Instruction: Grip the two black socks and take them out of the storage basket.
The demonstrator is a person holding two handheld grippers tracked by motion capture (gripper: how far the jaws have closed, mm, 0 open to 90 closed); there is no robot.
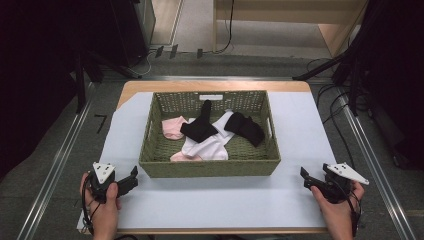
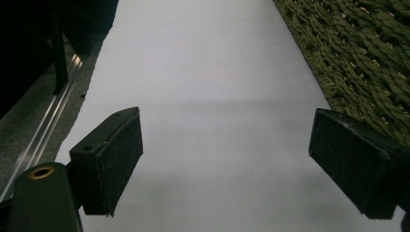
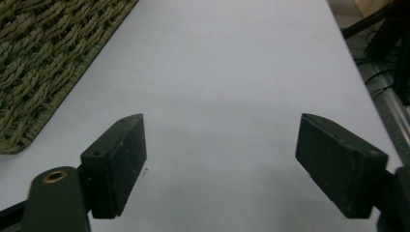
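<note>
High view is showing tangled socks [image 1: 207,134] lying inside the woven basket [image 1: 209,167], mid-table. Overlapping pieces risk coming up together when one is pinched. Left gripper [image 1: 131,178] and right gripper [image 1: 306,178] are resting low at the basket's near corners, jaws gaping wide, holding nothing.

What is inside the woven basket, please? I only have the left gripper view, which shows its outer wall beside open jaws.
Observer: The basket holds socks: a black sock lies over a white sock.
Operator: Any other colours?
Observer: Yes, a pink sock lies at the left of the pile.
Operator: Where is the other gripper?
Observer: The right gripper rests near the basket's right front corner, jaws open and empty.
</note>
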